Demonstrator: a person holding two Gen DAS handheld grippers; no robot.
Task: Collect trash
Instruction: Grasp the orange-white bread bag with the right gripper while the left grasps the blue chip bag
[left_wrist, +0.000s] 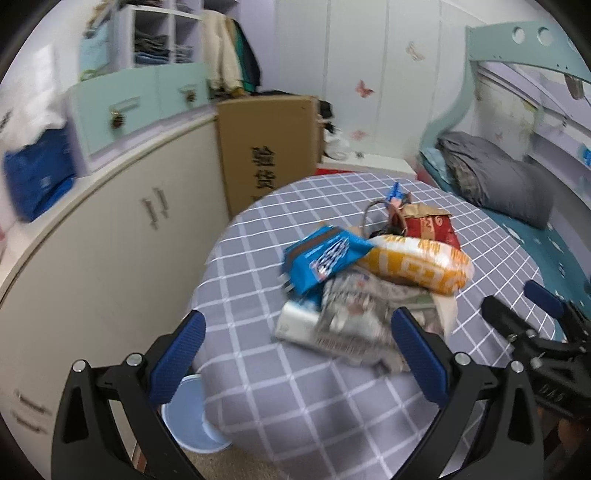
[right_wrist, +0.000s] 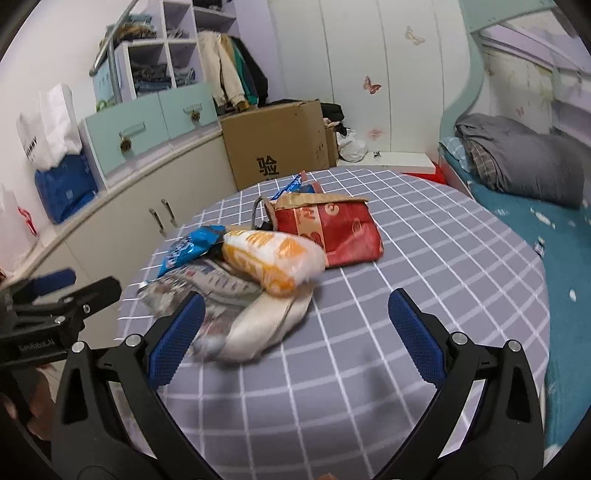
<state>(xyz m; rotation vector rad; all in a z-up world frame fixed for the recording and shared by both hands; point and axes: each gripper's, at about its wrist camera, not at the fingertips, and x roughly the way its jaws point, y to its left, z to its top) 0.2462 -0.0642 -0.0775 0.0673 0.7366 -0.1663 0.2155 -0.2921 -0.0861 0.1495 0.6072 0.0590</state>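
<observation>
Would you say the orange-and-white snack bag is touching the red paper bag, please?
Touching. In the right wrist view, the orange-and-white snack bag overlaps the lower left corner of the red paper bag, with no tablecloth visible between them.

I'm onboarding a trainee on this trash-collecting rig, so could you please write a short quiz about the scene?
1. True or false: the left gripper is holding a wrapper.
2. Which lies nearest the red paper bag: (a) the orange-and-white packet, (b) the light blue bin, (c) the cardboard box?
3. What pattern covers the table?

Key: 1. False, both it and the right gripper are open and empty. 2. (a). 3. A grey cloth with a white grid.
</observation>
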